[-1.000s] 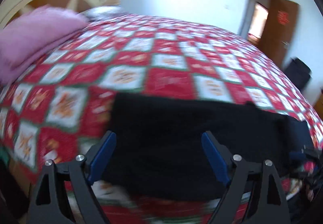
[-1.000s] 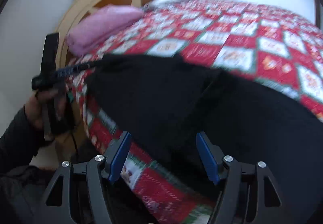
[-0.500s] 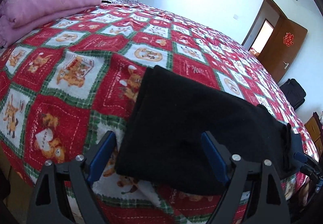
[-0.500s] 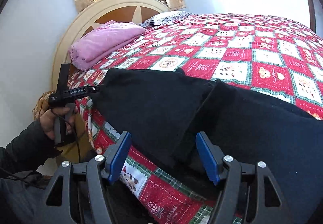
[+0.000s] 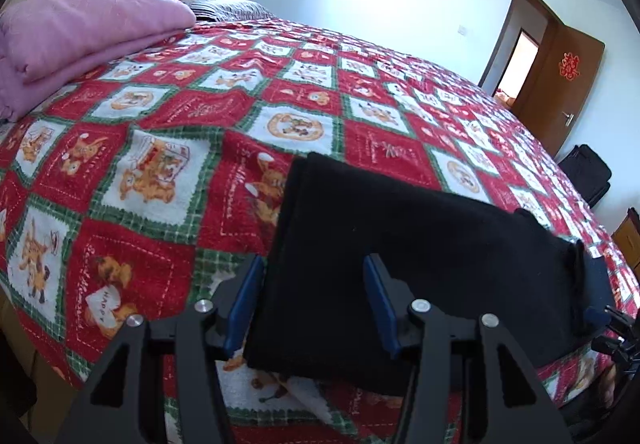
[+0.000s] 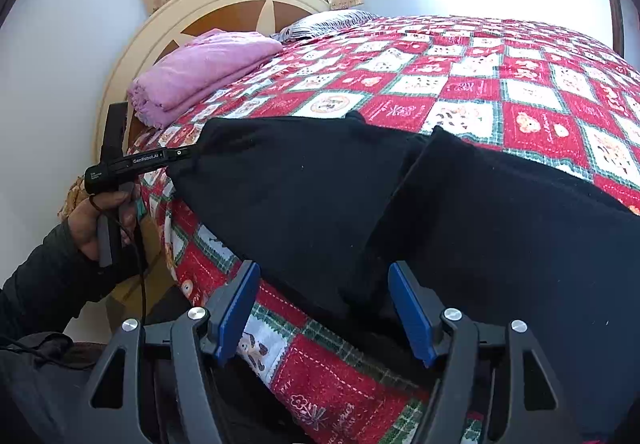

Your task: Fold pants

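The black pants [image 5: 420,256] are found lying flat on the quilt [image 5: 168,164], near the bed edge closest to the cameras, and are taken here as the reference for all positions.

In the left wrist view, the left gripper [image 5: 314,304] is seen with its blue-padded jaws spread apart and nothing clamped between them. It is placed at the near left corner of the pants: one finger is seen over the quilt just left of the fabric edge, the other over the black cloth. Whether the pads touch the fabric cannot be determined. The left end of the pants is seen to be a layered edge.

In the right wrist view, the right gripper [image 6: 324,308] is likewise seen with jaws parted and empty, held over the near edge of the pants [image 6: 400,228], where one layer overlaps another along a diagonal ridge. The left gripper [image 6: 188,154] is observed from the side at the far left corner of the pants, held in the left hand [image 6: 100,220].

Beyond the pants, towards the headboard [image 6: 224,16], a folded pink blanket [image 5: 80,28] is noted. A brown door [image 5: 560,84] is recorded beyond the pants to the right in the left wrist view.
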`<state>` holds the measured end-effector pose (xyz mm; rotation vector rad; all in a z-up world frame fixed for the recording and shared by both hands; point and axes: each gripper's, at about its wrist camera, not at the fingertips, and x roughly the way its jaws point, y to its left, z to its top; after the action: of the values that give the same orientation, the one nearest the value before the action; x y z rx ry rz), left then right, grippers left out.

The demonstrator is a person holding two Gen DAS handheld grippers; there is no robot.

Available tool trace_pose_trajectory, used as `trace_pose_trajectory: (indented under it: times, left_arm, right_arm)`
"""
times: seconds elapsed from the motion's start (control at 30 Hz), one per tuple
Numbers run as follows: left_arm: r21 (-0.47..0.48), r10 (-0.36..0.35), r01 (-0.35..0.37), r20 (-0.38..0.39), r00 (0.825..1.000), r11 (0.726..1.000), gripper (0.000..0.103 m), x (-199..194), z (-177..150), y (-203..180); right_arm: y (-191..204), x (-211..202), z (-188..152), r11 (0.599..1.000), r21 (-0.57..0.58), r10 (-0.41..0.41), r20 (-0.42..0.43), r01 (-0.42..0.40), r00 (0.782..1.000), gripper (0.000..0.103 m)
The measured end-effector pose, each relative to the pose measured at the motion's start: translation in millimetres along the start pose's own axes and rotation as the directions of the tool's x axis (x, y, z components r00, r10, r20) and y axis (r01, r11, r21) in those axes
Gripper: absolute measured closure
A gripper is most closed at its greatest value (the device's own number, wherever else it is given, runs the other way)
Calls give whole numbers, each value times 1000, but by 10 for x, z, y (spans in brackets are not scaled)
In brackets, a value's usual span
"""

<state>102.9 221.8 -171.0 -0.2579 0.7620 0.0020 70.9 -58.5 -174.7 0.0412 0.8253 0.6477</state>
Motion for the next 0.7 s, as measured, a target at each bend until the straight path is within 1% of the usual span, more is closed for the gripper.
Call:
trace_pose_trajectory:
  times: [0.07,0.13,0.17,0.23,0.27,0.3,0.37,0.4,0.43,0.47,0.57,0.67,0.7]
  left_arm:
    - [12,14,-14,7,1000,1000,48,-4,7,-9]
    - [10,18,-18,38,999,1000,48,-56,42,-12]
    - [20,-3,2,45,999,1000,45,-73,71,-32]
    - [35,-14,12,44,999,999,42,-66,107,-76]
    - [37,-23,22,45,999,999,39,-50,126,-102]
    - [38,-25,23,37,999,999,35,-12,142,-118]
    - [35,0,0,2,1000,999,34,112,160,-111]
    - [14,1,-1,-15,1000,1000,33,184,162,-60]
    - [-7,-17,17,-18,1000,1000,32,219,161,-15]
    - [-23,-38,38,-15,999,999,32,215,152,14]
    - [13,-45,45,-41,998,999,33,179,123,-1]
    - [4,-89,89,-54,995,996,36,114,51,33]
    - [7,-103,103,-57,993,995,38,89,21,34]
  right_arm:
    - [-3,7,-3,1000,0,-2,-3,2,1000,35]
    - [-5,17,-9,1000,0,-3,-5,3,1000,35]
    - [-8,23,-10,1000,1,-4,-6,4,1000,35]
    - [-11,39,-15,1000,2,-6,-10,6,1000,35]
    - [-9,42,-17,1000,1,-7,-10,7,1000,35]
    - [-7,44,-14,1000,0,-9,-11,9,1000,35]
    - [-3,39,-10,1000,0,-9,-9,9,1000,35]
    - [-2,37,-12,1000,1,-9,-10,9,1000,35]
    - [-6,37,-15,1000,1,-9,-10,9,1000,35]
    - [-9,35,-15,1000,0,-9,-10,9,1000,35]
    - [-19,33,-18,1000,5,-8,-9,8,1000,35]
    - [-19,33,-14,1000,4,-9,-8,9,1000,35]
    - [-16,35,-14,1000,3,-10,-8,10,1000,35]
